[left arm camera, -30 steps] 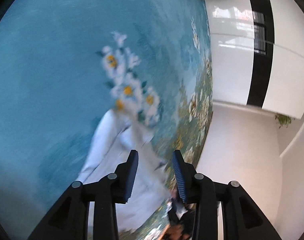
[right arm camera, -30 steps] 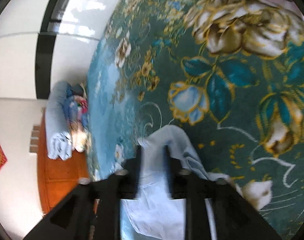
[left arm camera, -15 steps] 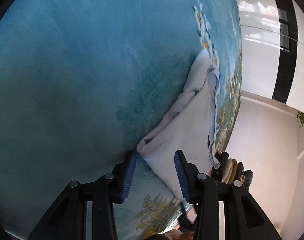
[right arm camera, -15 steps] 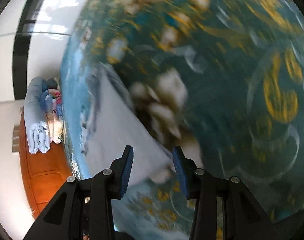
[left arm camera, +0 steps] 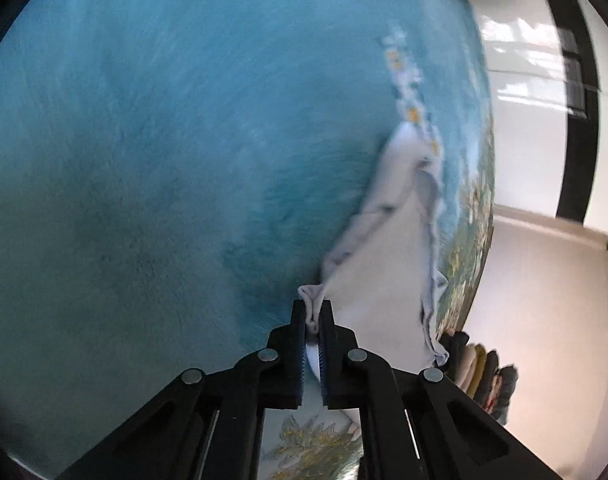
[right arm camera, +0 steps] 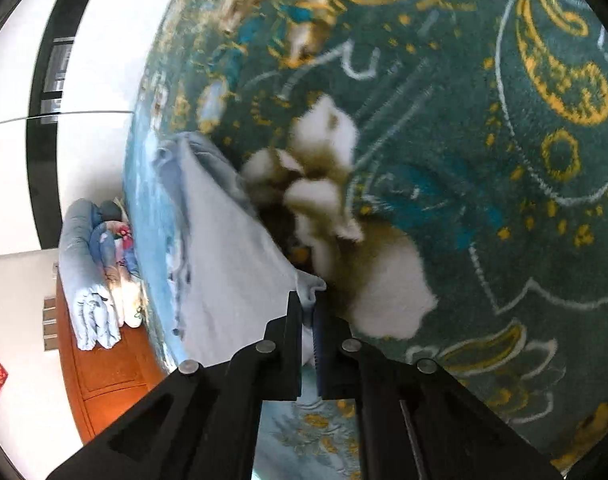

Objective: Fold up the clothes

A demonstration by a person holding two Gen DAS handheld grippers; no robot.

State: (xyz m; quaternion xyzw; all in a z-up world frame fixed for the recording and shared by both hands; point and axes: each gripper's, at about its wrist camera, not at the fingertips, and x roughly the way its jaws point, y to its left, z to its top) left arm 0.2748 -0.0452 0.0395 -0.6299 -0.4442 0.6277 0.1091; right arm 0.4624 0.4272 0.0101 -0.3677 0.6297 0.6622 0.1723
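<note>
A pale blue-white garment (left arm camera: 387, 264) lies half-folded on a blue flowered bedspread (left arm camera: 144, 160). My left gripper (left arm camera: 312, 312) is shut on one bunched corner of it. In the right wrist view the same garment (right arm camera: 228, 240) stretches away to the left, and my right gripper (right arm camera: 307, 304) is shut on another corner of it, over the dark green flowered part of the bedspread (right arm camera: 483, 200).
Folded bedding (right arm camera: 92, 280) is stacked on an orange wooden headboard cabinet (right arm camera: 112, 364). A stack of folded clothes (left arm camera: 487, 376) sits past the bed's edge at the lower right. White walls and a dark window frame (left arm camera: 575, 120) stand beyond the bed.
Both grippers were open half a second ago and have closed on corners of the garment. The garment now pulls taut between them.
</note>
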